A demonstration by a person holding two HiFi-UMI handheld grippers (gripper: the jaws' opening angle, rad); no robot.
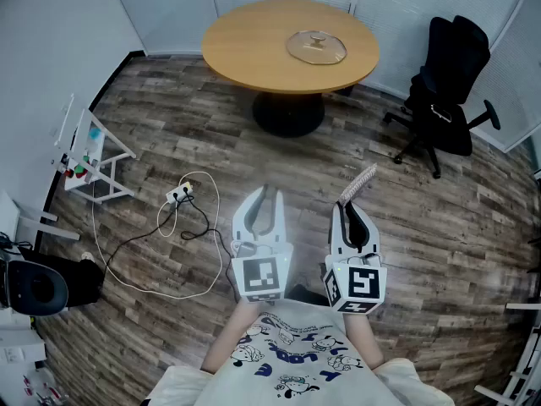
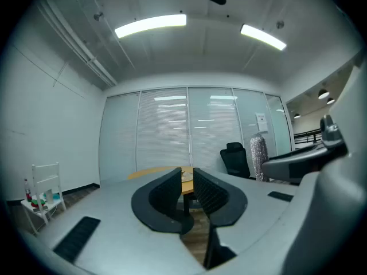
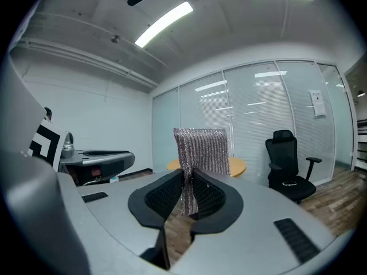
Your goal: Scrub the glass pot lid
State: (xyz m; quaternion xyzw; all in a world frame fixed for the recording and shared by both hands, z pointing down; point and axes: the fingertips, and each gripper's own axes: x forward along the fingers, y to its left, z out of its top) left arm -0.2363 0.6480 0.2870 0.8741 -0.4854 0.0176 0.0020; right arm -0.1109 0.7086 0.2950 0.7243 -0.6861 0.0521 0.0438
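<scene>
While the person stood on the grey-brown plank floor (image 1: 439, 227) of a small office walled with frosted glass and blinds, no scrubbing had yet begun. A round wooden table (image 1: 254, 57) on a dark pedestal stood well ahead of them, at the far side of the room. A black swivel chair (image 1: 448, 91) was parked to its right, and a white rack (image 1: 89, 155) holding small bottles stood by the left wall. A loop of white cable (image 1: 144, 252) with a power strip (image 1: 179, 194) lay on the floor between rack and person.

The glass pot lid (image 1: 317, 46) rested flat, knob up, on the table's right half, well apart from both tools. Held low before the person's chest, the left gripper (image 1: 264, 194) had its jaws drawn to a narrow slit with nothing between them. The right gripper (image 1: 348, 205) was clamped on a silvery mesh scrubber (image 1: 358, 183), which stuck up past its tips.

I judged this to be the approach: scrubber in hand, lid out of reach. Next, the person would need to walk to the table, steady the lid with the empty left claw, probably at the rim or knob, and bring the mesh down onto the glass.
</scene>
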